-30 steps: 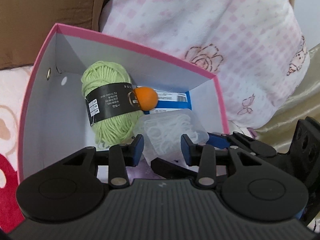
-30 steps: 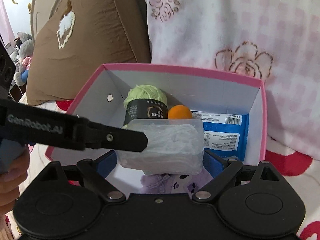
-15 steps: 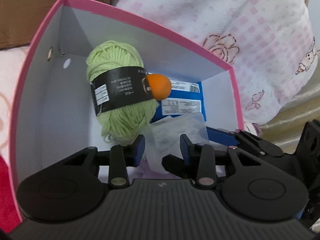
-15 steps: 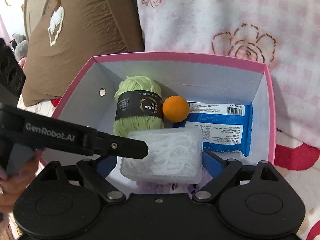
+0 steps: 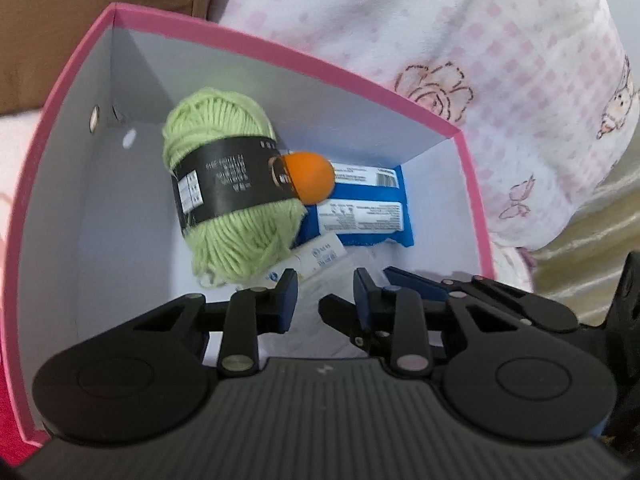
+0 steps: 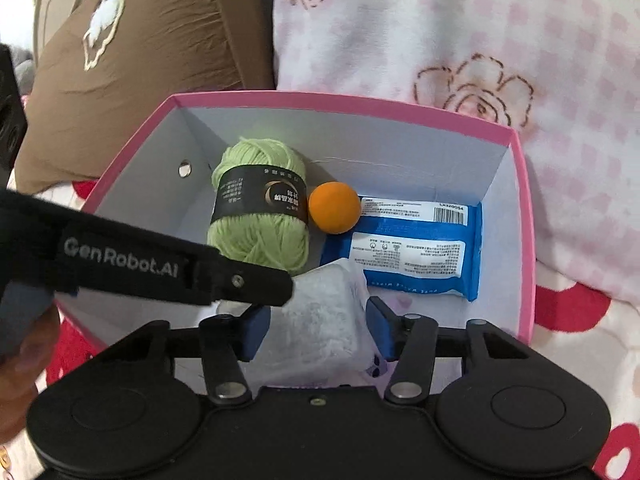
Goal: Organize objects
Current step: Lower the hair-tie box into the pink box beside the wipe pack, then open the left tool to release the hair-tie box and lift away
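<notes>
A pink box [image 6: 320, 98] with a white inside holds a green yarn ball [image 6: 260, 208], an orange ball [image 6: 334, 208] and a blue packet [image 6: 416, 248]. My right gripper [image 6: 318, 320] is over the box's near end. Its jaws are closing, and a clear plastic box [image 6: 324, 312] of white bits stands tilted between the pads, which touch its sides. My left gripper [image 5: 325, 296] is also closing. The clear box [image 5: 320, 256] lies just beyond and under its tips, and I see no pad pressing on it. One of its fingers [image 6: 240, 280] crosses the clear box's left edge.
A brown cushion [image 6: 140, 60] and a pink checked blanket [image 6: 480, 40] rise behind the pink box [image 5: 280, 46]. A person's hand [image 6: 24, 344] shows at the left edge. A purple patterned item [image 6: 376, 368] lies under the clear box. The box's left half has bare floor.
The right jaws have narrowed a lot. The clear box has turned from lying wide between them to standing tilted and narrow. The left jaws have drawn slightly closer together.
</notes>
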`<action>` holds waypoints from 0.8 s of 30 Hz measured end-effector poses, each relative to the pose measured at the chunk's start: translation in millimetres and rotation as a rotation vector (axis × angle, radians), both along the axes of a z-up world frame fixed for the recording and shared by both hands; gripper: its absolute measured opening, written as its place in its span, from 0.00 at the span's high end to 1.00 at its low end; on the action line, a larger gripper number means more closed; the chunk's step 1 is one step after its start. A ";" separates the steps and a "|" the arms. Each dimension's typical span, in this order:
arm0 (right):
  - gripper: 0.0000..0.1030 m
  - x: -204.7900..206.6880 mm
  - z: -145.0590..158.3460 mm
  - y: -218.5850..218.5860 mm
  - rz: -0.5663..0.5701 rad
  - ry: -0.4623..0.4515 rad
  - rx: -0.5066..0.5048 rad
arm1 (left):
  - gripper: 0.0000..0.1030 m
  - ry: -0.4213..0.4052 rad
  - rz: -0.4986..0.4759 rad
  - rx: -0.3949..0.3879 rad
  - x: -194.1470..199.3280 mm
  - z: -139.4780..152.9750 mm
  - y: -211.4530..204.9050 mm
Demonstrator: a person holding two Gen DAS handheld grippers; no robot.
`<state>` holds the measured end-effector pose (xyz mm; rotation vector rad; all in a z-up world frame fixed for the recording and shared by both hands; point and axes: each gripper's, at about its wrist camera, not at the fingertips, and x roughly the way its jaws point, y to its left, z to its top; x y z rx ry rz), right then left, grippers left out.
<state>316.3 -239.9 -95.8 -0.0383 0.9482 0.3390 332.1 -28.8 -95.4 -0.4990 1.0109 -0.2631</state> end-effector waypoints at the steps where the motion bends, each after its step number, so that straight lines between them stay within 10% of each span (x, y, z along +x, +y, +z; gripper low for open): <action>1: 0.46 0.6 -0.5 -0.1 -0.007 0.002 0.001 | 0.72 -0.009 0.007 0.024 -1.2 1.5 -0.1; 24: 0.36 -71.1 58.9 3.3 0.020 -0.135 0.032 | 0.55 -0.055 -0.023 0.187 -69.6 72.2 13.2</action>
